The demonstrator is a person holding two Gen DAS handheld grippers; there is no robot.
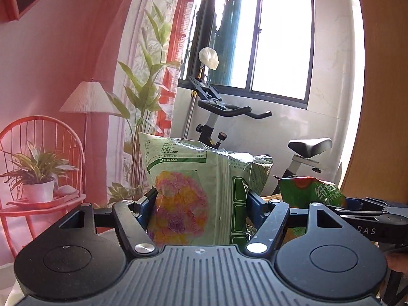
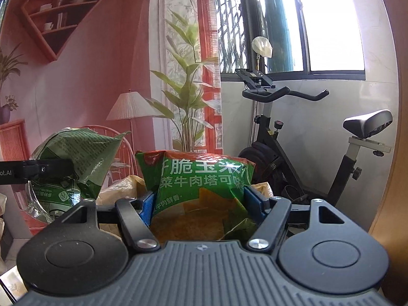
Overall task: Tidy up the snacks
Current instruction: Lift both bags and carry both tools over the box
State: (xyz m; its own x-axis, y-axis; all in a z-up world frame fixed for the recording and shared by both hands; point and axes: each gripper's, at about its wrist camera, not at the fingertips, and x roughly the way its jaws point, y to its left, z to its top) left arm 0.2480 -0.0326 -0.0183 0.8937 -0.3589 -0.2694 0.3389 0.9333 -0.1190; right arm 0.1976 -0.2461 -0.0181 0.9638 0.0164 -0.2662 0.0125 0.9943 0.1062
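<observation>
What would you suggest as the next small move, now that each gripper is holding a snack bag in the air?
Probably lower one bag first, likely the right gripper's corn chip bag. Both grippers are shut on bags held up toward the window, and the left gripper with its pale green bag is close beside. No landing spot is visible, so tilt down first.

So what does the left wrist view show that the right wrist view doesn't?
Left wrist only: the left tool clamping the pale green snack bag, and a potted plant on a red chair.

Right wrist only: the right tool clamping the corn chip bag, and a wall shelf.

Both: each other's bag alongside, the exercise bike, the window.
</observation>
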